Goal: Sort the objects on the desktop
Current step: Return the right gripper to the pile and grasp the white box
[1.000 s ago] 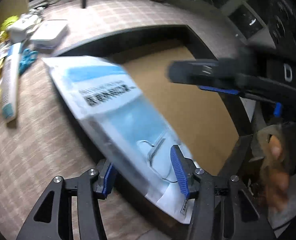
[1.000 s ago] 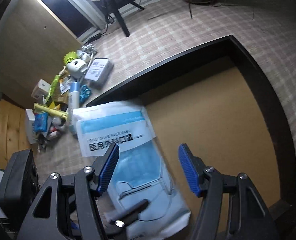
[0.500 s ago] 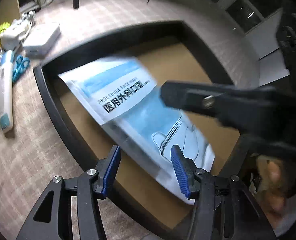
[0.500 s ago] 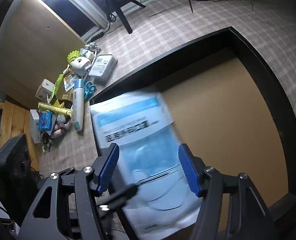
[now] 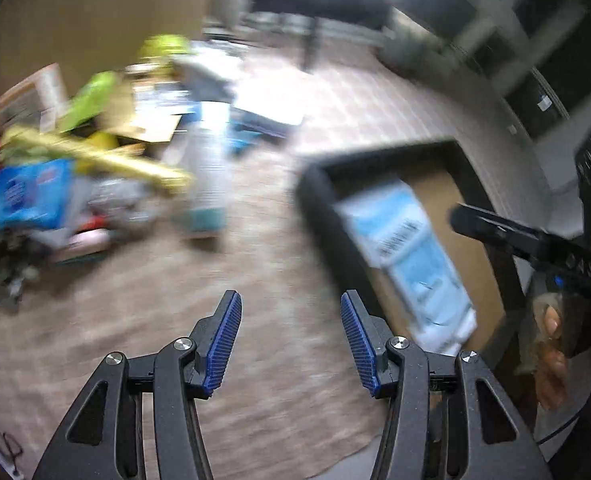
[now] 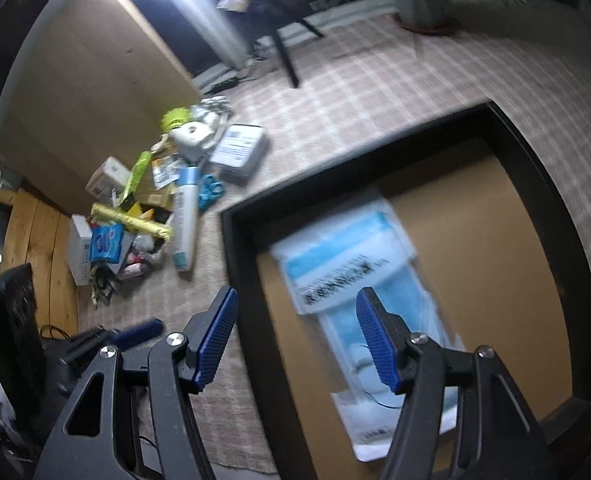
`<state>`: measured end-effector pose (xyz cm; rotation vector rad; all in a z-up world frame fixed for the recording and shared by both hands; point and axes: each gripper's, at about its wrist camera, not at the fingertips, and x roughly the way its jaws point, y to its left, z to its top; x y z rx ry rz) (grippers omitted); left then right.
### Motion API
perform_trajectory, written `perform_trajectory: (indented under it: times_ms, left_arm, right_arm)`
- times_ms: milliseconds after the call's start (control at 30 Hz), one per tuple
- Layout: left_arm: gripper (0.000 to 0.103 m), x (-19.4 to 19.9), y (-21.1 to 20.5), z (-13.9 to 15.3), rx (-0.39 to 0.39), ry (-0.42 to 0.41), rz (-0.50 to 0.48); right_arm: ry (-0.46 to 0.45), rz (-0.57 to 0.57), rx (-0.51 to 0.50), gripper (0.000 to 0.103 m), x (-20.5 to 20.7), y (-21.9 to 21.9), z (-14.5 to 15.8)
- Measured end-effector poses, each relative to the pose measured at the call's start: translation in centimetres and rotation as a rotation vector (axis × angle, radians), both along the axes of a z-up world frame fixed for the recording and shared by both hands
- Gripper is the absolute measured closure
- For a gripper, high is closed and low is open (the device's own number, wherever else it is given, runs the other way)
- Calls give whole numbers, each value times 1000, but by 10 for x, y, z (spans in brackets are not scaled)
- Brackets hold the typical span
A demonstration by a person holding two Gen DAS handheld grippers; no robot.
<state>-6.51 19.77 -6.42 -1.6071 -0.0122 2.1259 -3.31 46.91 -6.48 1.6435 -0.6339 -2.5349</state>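
Over on the left lies the pile of unsorted bits against the wall: a blue packet, a yellow stick, a white tube, blue scissors and a white box, all heaped close together on the checked cloth. The left gripper hangs above bare cloth between pile and tray, jaws wide apart with nothing between them. To the right sits the dark tray, and the mask pack lies flat on its brown floor, near the left wall. The right gripper hovers over the tray's left edge, likewise spread wide and empty. I'd judge one item is sorted and the step in hand is fetching another; the next move calls for carrying the left gripper over the pile and choosing something that can be pinched free, perhaps the tube at its near edge. The right view gives the pile sharply and the whole tray; the left view smears the pile but alone shows a hand at its right edge behind the other gripper's body.
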Motion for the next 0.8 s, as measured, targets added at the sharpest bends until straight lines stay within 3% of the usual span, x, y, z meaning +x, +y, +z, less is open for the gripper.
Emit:
perform_trajectory:
  times_ms: [233,400,600,800]
  left_arm:
    - [53,-27,-110,-13,-20,19,250]
    - [53,-40,-190,-21,-31,29,426]
    - [53,-58,-281,-35,12,11,622]
    - [52,-78,-332,-53,103,-33,757]
  right_arm:
    - [84,163,94,42,-28,-80,15]
    - [88,259,94,42,-56,-135,19]
    - [84,389,108,42,-92,-219,22]
    - [94,514,128,42,-135,-308,28]
